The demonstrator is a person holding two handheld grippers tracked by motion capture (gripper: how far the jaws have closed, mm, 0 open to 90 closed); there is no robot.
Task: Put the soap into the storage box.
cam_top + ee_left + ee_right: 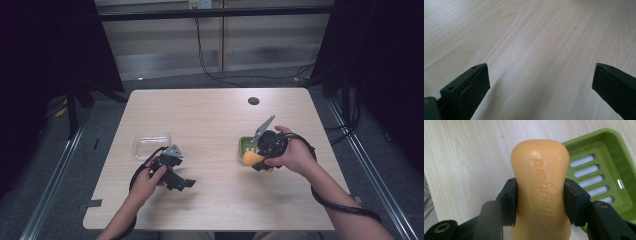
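Observation:
An orange bar of soap [541, 192] with an embossed logo is clamped at its waist between the two black jaws of my right gripper [540, 200]. In the high view the soap [250, 159] hangs just left of a green slotted soap dish [245, 145], with the right gripper [256, 161] over the dish's near edge. The dish [604, 165] lies to the right of the soap in the right gripper view. My left gripper [186, 184] rests low over the table's left front, jaws wide apart. Nothing but bare wood lies between the left gripper [540, 82] jaws.
A clear plastic lid or tray [151, 144] lies on the wooden table [210, 125] just beyond the left hand. A small dark round disc [253, 101] sits near the table's far edge. Cables trail from both grippers toward the front edge.

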